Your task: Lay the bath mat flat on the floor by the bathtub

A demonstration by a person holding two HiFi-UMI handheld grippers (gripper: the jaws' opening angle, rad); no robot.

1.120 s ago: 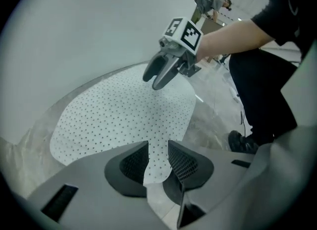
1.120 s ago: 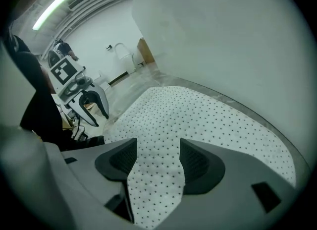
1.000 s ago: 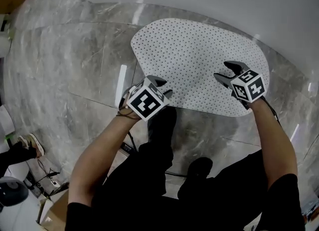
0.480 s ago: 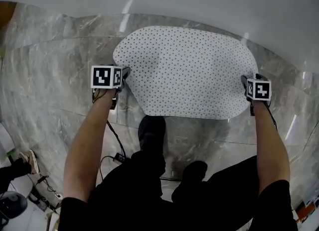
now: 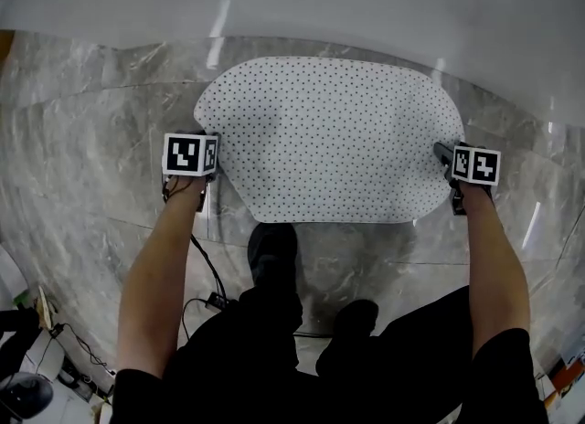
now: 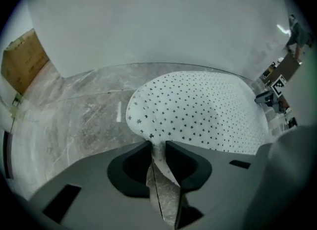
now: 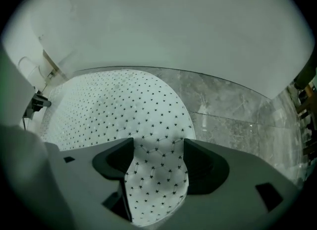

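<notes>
Moved: L gripper [image 6: 157, 145] and R gripper [image 7: 158, 144] went from near edge of bath mat [image 5: 334, 139] out to its left and right ends.
Bath mat: white w/ small dark stars, rounded outline, straight near edge. Spread on marble floor [image 5: 101, 121], far edge just beside bathtub [image 5: 366, 2] wall.
L gripper: points steeply down at mat's left end. Jaws have just been closing and are now narrow, tips nipping the raised left edge. Floor shows in the gap behind the tips.
R gripper: points steeply down over mat's right end. Jaws have just been opening and stand wide apart. Mat lies btwn them, pads not pressing it.
Shoes [image 5: 272, 253]: dark, on floor; front one just beside mat's near edge.
</notes>
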